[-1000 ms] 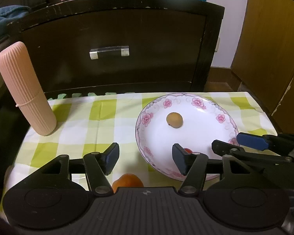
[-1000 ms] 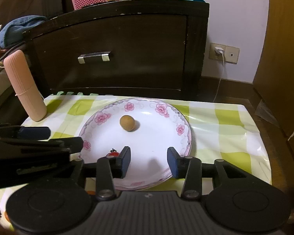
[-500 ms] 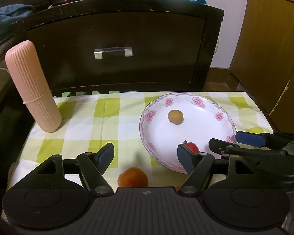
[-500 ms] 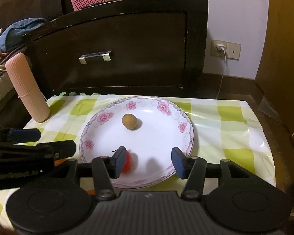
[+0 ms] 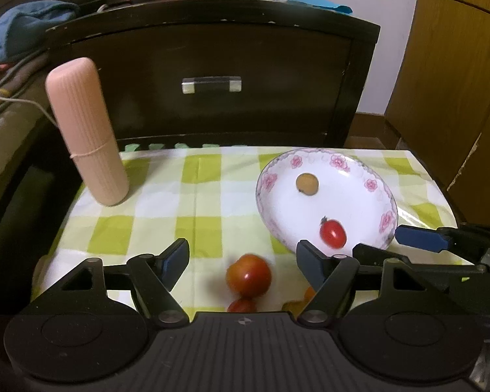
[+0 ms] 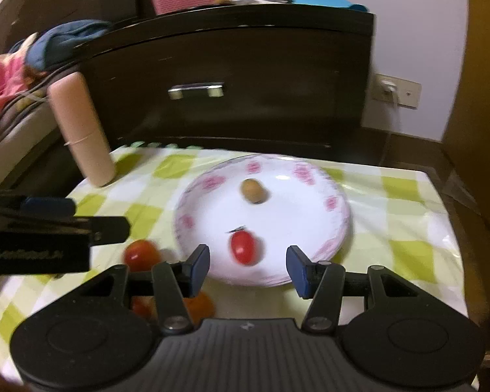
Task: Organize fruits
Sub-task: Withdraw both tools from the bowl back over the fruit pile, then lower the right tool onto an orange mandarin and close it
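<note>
White porcelain plate (image 5: pixel 369 202) with pink flowers on a green-checked tablecloth (image 5: pixel 196 196): a small brown fruit (image 5: pixel 307 183) lies near its 12 o'clock rim, a cherry tomato (image 5: pixel 333 233) near 6 o'clock. Left gripper (image 5: pixel 241 258): jaws wide apart, empty, above a larger tomato (image 5: pixel 248 274) on the cloth at the plate's 8 o'clock. Right gripper (image 6: pixel 247 266): jaws narrower, nothing gripped, cherry tomato just beyond. Possibly 2 more fruits sit under the grippers, half hidden. Pink ribbed case (image 5: pixel 86 130) stands at 10 o'clock.
</note>
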`<act>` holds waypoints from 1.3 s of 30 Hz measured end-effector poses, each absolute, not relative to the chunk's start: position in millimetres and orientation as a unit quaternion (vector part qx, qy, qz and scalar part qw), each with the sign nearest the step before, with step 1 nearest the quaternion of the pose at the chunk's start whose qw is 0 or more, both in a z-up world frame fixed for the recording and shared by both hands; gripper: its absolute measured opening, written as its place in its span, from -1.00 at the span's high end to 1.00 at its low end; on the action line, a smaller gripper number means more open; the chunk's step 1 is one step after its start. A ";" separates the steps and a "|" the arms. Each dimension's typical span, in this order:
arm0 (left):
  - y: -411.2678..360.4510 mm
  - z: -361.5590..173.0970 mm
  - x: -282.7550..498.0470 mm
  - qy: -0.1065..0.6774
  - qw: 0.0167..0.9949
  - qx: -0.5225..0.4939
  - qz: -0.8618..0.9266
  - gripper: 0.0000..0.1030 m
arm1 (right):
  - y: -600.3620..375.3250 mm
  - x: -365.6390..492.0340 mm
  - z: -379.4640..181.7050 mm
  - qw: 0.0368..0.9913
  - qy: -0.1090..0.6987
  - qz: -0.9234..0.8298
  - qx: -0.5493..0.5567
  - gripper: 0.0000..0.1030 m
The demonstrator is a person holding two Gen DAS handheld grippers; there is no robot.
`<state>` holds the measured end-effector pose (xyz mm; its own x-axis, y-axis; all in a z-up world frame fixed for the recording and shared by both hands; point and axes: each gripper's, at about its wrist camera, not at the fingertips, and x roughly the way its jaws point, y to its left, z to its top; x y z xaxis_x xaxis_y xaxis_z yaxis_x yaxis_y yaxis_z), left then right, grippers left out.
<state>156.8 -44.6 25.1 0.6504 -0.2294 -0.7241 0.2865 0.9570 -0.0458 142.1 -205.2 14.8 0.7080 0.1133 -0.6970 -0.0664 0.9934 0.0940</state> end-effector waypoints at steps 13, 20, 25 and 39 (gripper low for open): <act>-9.6 24.3 119.9 0.412 0.900 0.035 -0.138 -0.55 | -173.4 110.3 1.6 0.905 0.414 0.099 0.008 0.06; 1.9 14.2 95.9 0.428 0.892 0.056 -0.137 -0.59 | -161.7 100.1 -5.4 0.898 0.424 0.119 -0.008 0.06; 8.2 6.1 89.2 0.439 0.886 0.064 -0.135 -0.60 | -160.6 98.4 -8.7 0.896 0.426 0.122 -0.013 0.05; 5.5 -18.0 86.8 0.466 0.869 0.094 -0.141 -0.62 | -151.1 108.4 -26.3 0.885 0.446 0.132 -0.024 0.03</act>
<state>86.8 5.5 -18.0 0.5265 -0.1580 -0.8354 0.3330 0.9424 0.0316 108.4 -151.1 -26.3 0.5662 0.2134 -0.7961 -0.2554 0.9638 0.0766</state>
